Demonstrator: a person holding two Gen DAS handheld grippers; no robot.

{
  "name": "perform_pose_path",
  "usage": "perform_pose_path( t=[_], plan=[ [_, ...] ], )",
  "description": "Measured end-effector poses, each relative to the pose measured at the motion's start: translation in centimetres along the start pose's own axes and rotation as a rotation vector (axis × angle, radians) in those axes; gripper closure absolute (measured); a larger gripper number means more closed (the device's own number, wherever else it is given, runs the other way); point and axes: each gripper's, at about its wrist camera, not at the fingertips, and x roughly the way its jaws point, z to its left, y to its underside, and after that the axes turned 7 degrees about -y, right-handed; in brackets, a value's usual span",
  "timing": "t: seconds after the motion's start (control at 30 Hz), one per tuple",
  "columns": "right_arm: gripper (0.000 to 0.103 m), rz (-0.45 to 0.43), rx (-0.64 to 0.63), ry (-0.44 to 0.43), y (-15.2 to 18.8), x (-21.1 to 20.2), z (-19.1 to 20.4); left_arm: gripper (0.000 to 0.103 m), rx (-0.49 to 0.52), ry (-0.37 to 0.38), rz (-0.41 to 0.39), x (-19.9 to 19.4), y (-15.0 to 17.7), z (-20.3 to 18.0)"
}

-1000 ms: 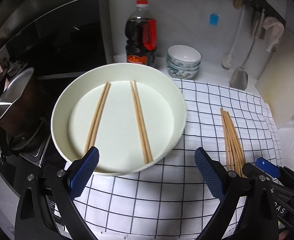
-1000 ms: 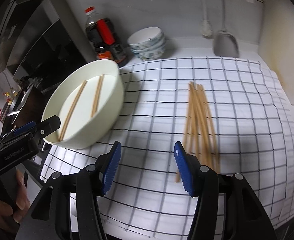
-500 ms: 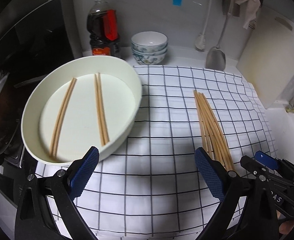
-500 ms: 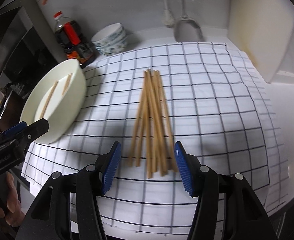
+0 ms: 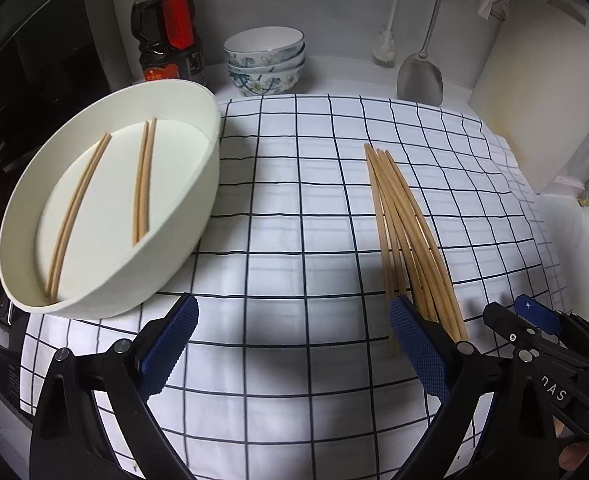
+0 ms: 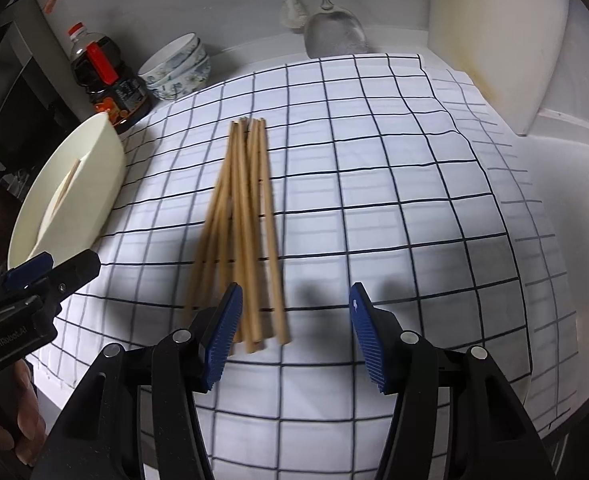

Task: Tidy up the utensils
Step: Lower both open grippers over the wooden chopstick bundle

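Chopstick bundle (image 6: 242, 232) nearer now; bowl's two pairs (image 5: 144, 184) left-view only.

white-and-black checked cloth (image 5: 294, 184), tan chopsticks (image 5: 406, 224)

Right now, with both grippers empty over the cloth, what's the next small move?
Probably shift the right gripper slightly left and lower it over the loose chopsticks: its jaws stand open just right of their near ends, and the bowl already holds two pairs.

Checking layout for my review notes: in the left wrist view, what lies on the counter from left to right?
White dish holding two chopstick pairs → bare checked cloth → loose chopstick bundle → cutting board.
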Motion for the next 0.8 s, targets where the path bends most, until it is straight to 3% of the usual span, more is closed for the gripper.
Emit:
perform_pose_path(
  t=[0.37,0.8],
  plan=[
    [0.05,-0.028,0.007,-0.009,-1.0,2.3,-2.8,0.008,0.006,-0.003,0.008,3.3,-0.3,-2.5],
    [0.05,-0.022,-0.119,-0.04,-2.4,4.9,-1.4,0.008,0.032,-0.017,0.011,5.5,0.2,-3.4]
  ],
)
